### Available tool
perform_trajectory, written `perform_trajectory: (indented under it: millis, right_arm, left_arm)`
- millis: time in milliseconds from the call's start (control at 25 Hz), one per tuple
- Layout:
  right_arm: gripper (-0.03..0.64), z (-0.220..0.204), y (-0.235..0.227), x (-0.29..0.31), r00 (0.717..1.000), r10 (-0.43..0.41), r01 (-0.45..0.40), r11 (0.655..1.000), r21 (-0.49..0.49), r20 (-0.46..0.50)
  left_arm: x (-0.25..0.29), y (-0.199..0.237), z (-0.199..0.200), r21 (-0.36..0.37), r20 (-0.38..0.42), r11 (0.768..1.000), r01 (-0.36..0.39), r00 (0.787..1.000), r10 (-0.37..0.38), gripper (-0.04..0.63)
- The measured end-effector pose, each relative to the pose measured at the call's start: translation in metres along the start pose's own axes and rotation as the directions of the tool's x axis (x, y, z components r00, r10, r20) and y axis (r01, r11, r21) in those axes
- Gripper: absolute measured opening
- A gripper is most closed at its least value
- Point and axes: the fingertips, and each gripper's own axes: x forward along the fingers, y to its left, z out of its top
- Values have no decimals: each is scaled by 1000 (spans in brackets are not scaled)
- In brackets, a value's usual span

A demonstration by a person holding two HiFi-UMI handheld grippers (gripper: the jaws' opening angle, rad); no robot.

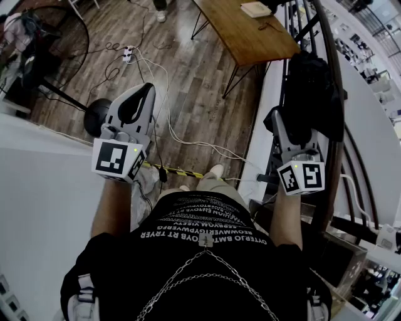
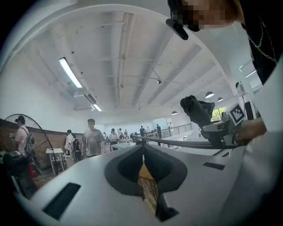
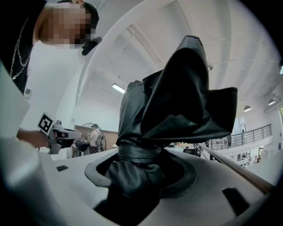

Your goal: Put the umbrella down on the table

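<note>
A folded black umbrella (image 1: 310,88) stands up out of my right gripper (image 1: 293,122), whose jaws are shut on its lower, bunched part. In the right gripper view the umbrella (image 3: 177,101) fills the middle, its strapped neck wedged between the jaws of the right gripper (image 3: 141,165). My left gripper (image 1: 145,93) is held level at the left, its jaws shut with nothing in them. In the left gripper view the left gripper (image 2: 143,150) shows only a thin slit between its jaws, and the umbrella (image 2: 196,110) is seen off to the right. A wooden table (image 1: 235,37) stands ahead, on the floor below.
A white booklet (image 1: 255,9) lies on the table's far end. A power strip (image 1: 128,54) with long cables lies on the wood floor. A round black stand base (image 1: 96,116) is by the left gripper. A dark curved rail (image 1: 335,125) runs along the right. People (image 2: 92,139) stand farther off.
</note>
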Motion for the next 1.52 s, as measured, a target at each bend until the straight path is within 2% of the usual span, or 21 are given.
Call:
perform_trajectory:
  millis: [320, 680, 880, 1200, 1520]
  right_arm:
    - [265, -9, 53, -32, 999, 24, -25, 999, -22, -28]
    - [267, -18, 43, -64, 998, -15, 17, 1000, 24, -56]
    - [267, -28, 23, -56, 998, -37, 40, 997, 62, -57]
    - [267, -27, -13, -29, 998, -36, 38, 998, 59, -44]
    - [267, -45, -67, 12, 997, -33, 39, 996, 80, -71]
  left_arm:
    - [-44, -23, -4, 13, 17, 999, 41, 999, -41, 32]
    - [-43, -57, -10, 14, -1, 994, 111, 994, -111, 32]
    - [-22, -64, -12, 28, -17, 990, 135, 991, -135, 32]
    - [32, -74, -11, 39, -30, 987, 159, 987, -158, 32]
    - [110, -76, -19, 38, -42, 984, 174, 984, -172, 32]
